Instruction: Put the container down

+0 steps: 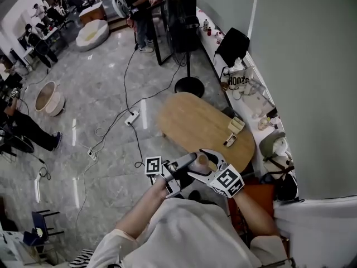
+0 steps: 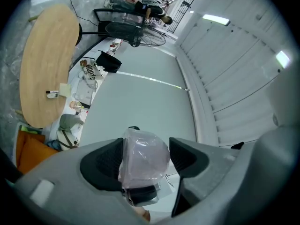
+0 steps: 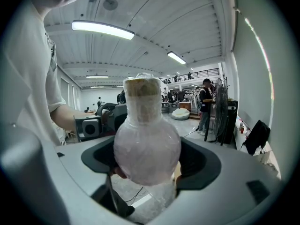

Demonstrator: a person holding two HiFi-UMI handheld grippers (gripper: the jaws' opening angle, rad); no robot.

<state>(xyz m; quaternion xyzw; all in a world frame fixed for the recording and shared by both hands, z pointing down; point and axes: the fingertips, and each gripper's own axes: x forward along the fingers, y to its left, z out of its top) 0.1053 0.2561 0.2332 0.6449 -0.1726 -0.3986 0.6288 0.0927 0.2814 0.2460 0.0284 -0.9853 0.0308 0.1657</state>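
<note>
The container (image 1: 202,161) is a round-bellied bottle with a tan stopper, wrapped in clear plastic. I hold it close to my chest, above the near end of the oval wooden table (image 1: 189,121). My right gripper (image 1: 206,166) is shut on the bulb of the container (image 3: 146,149), whose neck points away from the camera. My left gripper (image 1: 187,163) comes in from the left, and its jaws press on a plastic-wrapped part of the container (image 2: 144,156). The left gripper (image 3: 93,123) shows behind the bottle in the right gripper view.
Two small boxes (image 1: 235,125) lie near the table's right edge. A cluttered ledge (image 1: 251,94) runs along the wall beside it. Cables and a power strip (image 1: 132,118) lie on the marble floor, a fan base (image 1: 189,86) stands beyond the table, and people sit far left.
</note>
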